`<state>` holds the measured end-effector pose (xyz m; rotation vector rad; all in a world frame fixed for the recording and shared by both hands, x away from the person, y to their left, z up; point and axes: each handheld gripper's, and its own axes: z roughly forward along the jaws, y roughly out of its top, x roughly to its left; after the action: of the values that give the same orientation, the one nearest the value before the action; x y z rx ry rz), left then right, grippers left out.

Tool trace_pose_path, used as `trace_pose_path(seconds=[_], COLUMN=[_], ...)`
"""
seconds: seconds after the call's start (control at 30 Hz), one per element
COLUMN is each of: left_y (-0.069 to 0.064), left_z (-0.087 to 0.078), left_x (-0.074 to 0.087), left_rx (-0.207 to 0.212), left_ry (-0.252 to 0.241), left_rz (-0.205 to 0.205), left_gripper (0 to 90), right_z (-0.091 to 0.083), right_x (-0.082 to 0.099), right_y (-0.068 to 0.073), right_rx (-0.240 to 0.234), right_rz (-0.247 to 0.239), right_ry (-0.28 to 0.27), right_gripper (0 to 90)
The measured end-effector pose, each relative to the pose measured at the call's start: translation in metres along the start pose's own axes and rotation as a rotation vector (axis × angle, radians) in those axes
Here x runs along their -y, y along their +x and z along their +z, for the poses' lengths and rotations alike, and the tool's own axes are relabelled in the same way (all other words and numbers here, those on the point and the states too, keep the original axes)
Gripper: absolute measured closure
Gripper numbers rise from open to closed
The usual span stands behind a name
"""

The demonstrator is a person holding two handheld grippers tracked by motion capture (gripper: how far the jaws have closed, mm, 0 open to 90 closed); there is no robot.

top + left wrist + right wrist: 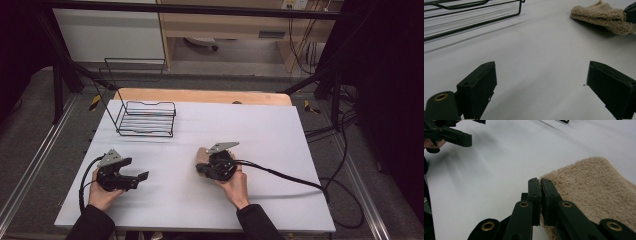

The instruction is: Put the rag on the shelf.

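Right tongs pinch the edge of a tan towel lying flat on the white table; left tongs gape empty nearby. Wire rack stands well apart; the handling appears barely begun.

A black wire rack stands on the white table near its far left corner. Black cables trail across the grey floor at right.
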<state>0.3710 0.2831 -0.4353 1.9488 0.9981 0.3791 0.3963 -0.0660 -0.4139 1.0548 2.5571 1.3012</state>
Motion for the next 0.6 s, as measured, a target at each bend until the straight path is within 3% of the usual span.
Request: trace_pose_path(seconds=[0.37,0.5,0.6], left_y=[0.000,-0.001,-0.001], left_z=[0.000,0.000,0.000], left_x=[0.000,0.000,0.000], left_rx=[0.001,0.003,0.003], left_ry=[0.005,0.009,0.010], left_rz=[-0.002,0.000,-0.002], left_gripper=[8.8,8.7,8.6], right_z=[0.043,0.049,0.037], right_x=[-0.010,-0.007,-0.009], right_y=[0.021,0.020,0.021], right_rx=[-0.022,-0.059,-0.034], right_rz=[-0.005,-0.003,-0.050], right_ry=[0.024,0.019,0.002], right_gripper=[85.4,71.2,62.7])
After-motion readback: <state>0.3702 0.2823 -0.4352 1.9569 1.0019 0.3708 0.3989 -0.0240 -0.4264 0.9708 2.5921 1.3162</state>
